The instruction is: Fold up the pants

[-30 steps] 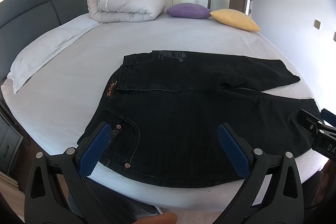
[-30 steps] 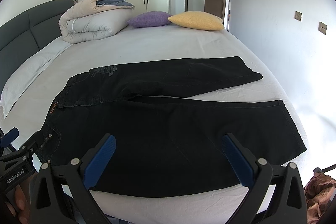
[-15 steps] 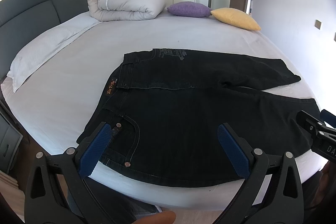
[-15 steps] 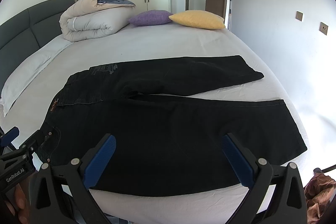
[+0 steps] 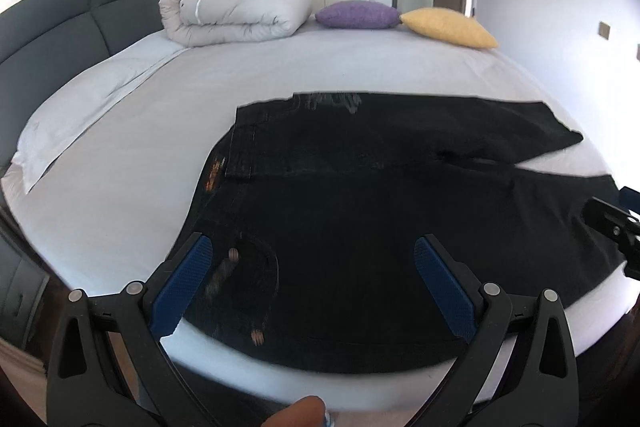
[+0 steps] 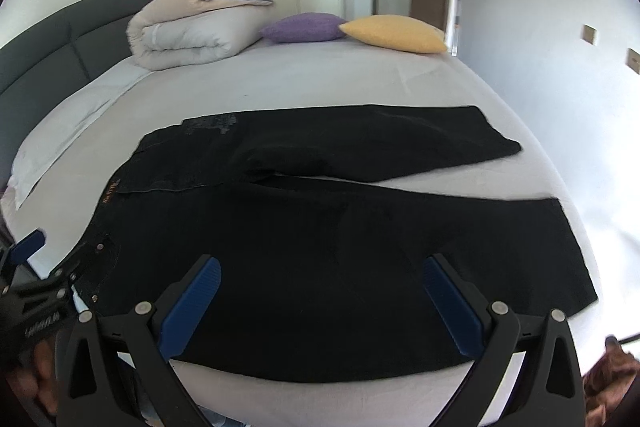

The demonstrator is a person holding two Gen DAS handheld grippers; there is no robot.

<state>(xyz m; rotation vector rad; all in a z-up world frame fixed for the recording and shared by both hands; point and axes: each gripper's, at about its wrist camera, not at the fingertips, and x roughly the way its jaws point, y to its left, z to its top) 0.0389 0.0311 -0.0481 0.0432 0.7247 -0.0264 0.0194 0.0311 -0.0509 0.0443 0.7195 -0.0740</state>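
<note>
left tool (image 5: 310, 283) jaws apart above black pants (image 5: 380, 211) on bed (image 5: 320, 67).

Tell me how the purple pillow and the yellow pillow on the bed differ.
The purple pillow sits nearer the rolled duvet; the yellow pillow lies nearer the door side of the bed. The purple one looks rounder and puffier, the yellow one flatter with pointed corners. Both rest on the white sheet at the far edge, touching each other.

The pants (image 6: 320, 227) lie on the bed (image 6: 320, 83), with a rolled duvet (image 6: 192, 31) and 2 cushions (image 6: 396, 33) behind them.
</note>
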